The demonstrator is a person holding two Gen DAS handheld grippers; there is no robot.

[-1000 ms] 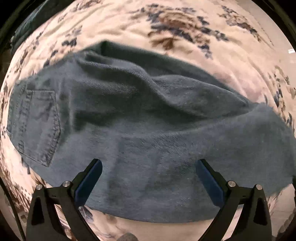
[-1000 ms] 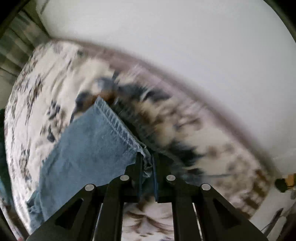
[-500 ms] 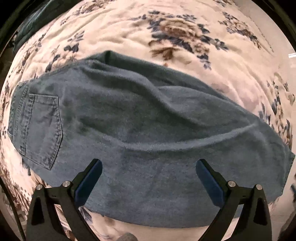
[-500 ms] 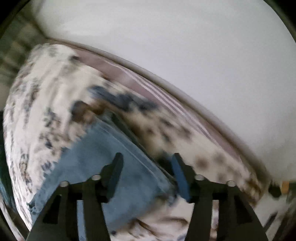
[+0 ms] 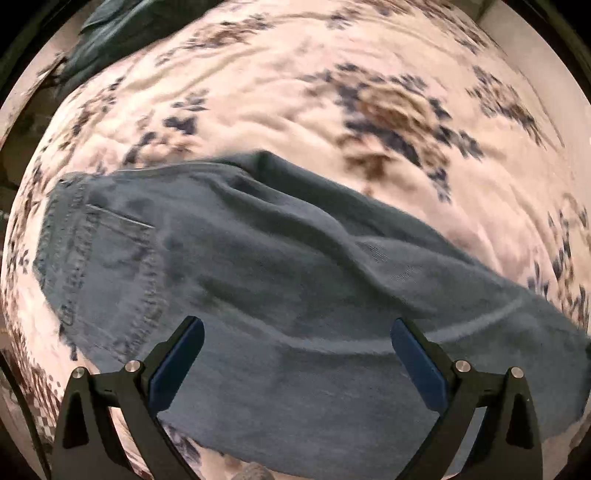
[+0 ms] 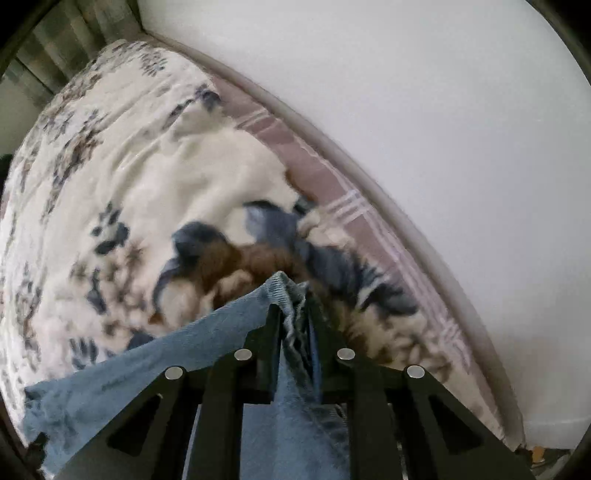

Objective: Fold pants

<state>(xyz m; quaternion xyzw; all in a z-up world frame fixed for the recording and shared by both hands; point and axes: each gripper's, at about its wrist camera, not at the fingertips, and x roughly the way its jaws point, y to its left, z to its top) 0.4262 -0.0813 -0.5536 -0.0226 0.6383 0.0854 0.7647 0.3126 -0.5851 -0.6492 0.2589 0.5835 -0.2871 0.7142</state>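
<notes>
Blue denim pants [image 5: 295,266] lie across the floral blanket, back pocket [image 5: 110,266] at the left and leg running off to the right. My left gripper [image 5: 295,343] hangs just above the near part of the pants, pointing down, jaws wide open with nothing between the pads. In the right wrist view, my right gripper [image 6: 293,306] has its jaws closing on a bunched fold of the pants' leg end [image 6: 286,291]. The denim is pinched between the pads, and the rest of the leg [image 6: 147,373] trails down and left.
A cream blanket with blue and brown flowers [image 5: 295,92] covers the bed. A dark garment [image 5: 122,29] lies at its far left corner. A purple plaid sheet edge [image 6: 332,192] runs along a white wall [image 6: 443,110]. Striped curtains [image 6: 55,44] hang at the upper left.
The right gripper let go of the hem, opened, shifted over the leg end and closed again on bunched denim. The left gripper has lifted a little, still open; the pants look smaller.
</notes>
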